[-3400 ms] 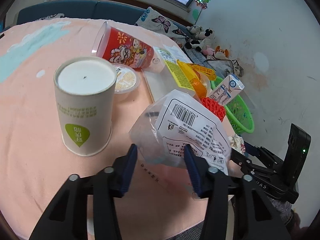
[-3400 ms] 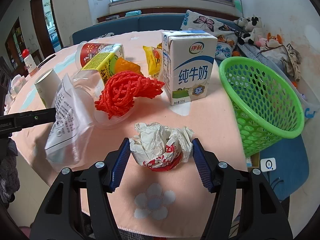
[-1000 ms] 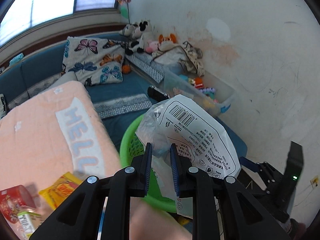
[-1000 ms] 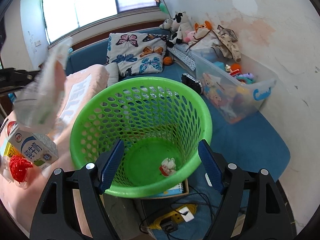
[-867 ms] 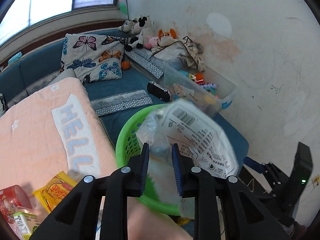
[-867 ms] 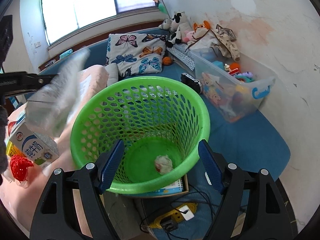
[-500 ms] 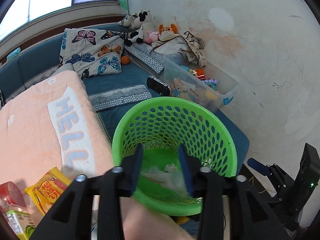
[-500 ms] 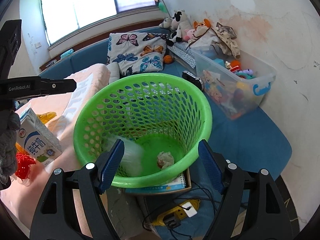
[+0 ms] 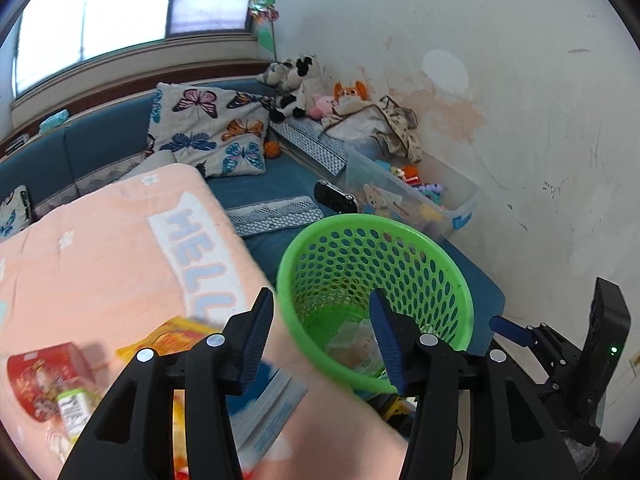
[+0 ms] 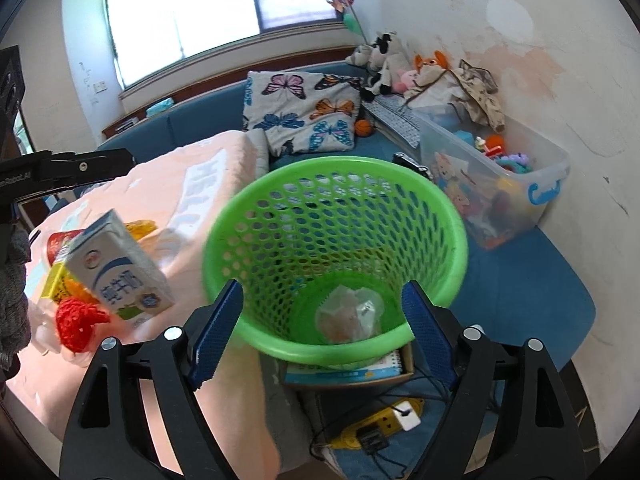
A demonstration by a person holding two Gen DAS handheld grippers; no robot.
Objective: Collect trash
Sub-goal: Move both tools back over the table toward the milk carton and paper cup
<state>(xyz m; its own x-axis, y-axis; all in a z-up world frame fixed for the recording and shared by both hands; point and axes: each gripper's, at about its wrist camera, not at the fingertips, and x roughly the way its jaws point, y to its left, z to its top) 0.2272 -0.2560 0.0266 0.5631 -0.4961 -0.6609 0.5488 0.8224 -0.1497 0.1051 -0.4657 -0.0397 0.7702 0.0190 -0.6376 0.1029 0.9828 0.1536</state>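
Lying crumpled, clear plastic bag (image 10: 349, 314) in green basket (image 10: 424, 200)

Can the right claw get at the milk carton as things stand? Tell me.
Probably yes. The right claw is open and empty, and the milk carton stands on the table's edge just beside it, left of the green basket, with nothing between them.
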